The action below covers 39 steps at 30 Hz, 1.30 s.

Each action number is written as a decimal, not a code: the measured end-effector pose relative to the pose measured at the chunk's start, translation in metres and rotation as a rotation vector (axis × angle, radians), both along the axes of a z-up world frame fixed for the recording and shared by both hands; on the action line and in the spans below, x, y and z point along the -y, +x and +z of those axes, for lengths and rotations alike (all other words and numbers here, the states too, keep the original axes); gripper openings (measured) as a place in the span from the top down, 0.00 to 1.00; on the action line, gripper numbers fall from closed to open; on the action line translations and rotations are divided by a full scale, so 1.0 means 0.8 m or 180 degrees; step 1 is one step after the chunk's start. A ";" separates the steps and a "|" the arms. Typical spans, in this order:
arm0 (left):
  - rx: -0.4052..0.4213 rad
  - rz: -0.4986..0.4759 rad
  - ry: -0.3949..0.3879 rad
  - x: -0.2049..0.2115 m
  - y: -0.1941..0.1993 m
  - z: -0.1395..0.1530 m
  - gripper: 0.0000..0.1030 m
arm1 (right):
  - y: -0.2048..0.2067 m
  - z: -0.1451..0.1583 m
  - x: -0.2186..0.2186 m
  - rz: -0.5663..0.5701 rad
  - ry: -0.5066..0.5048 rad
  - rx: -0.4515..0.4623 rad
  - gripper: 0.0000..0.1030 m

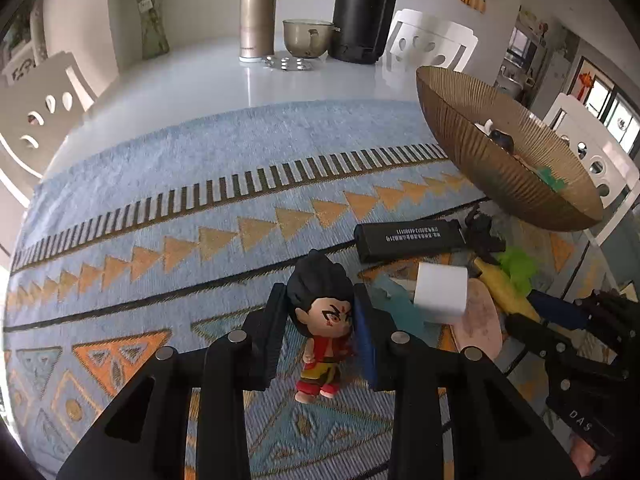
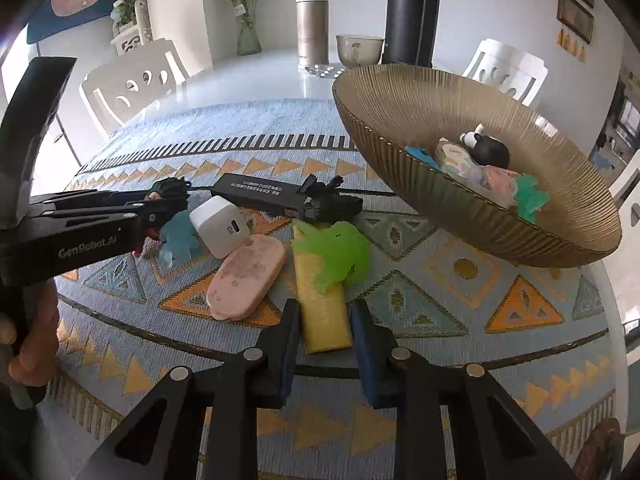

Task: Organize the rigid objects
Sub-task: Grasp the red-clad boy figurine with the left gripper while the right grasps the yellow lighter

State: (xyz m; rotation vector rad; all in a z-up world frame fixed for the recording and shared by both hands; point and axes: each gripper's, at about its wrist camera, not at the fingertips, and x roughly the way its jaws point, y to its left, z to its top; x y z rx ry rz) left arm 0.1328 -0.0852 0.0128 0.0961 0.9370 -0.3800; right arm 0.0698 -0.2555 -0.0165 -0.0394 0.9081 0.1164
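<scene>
Fingers of the left gripper (image 1: 320,312) stood on either side of a small black-haired figurine (image 1: 323,322), whose head sat between the pads; they looked to press its head, grasping it, while its red feet rested on the patterned cloth (image 1: 160,184) over the bench. From the right wrist view, the same gripper (image 2: 160,208) reached in from the left, with the figurine's dark hair (image 2: 170,189) showing at its tip.

The right gripper (image 2: 324,320) was spread, released, its fingers flanking the near end of a yellow block (image 2: 322,312) with a gap on both sides. A green toy (image 2: 336,252) lay on the block's far end. Just left of it lay a pink oval case (image 2: 248,276), with a white charger (image 2: 220,226) leaning on its far end. Behind them were a long black box (image 2: 260,194) and a black figure (image 2: 328,202).

To the right stood a ribbed brown bowl (image 2: 400,92), holding a black-and-white toy (image 2: 486,150) and other small pieces.
</scene>
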 end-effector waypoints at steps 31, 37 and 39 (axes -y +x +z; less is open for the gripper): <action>0.0467 -0.0007 -0.0290 -0.039 -0.193 0.017 0.72 | -0.101 -0.006 -0.022 0.0129 -0.0074 -0.0042 0.71; 0.0439 0.0042 -0.0412 -0.048 -0.191 0.017 0.72 | -0.115 -0.002 -0.043 0.0164 -0.0270 0.0083 0.78; 0.0457 0.0033 -0.0385 -0.045 -0.192 0.017 0.72 | -0.123 0.003 -0.043 0.0225 -0.0087 0.0118 0.78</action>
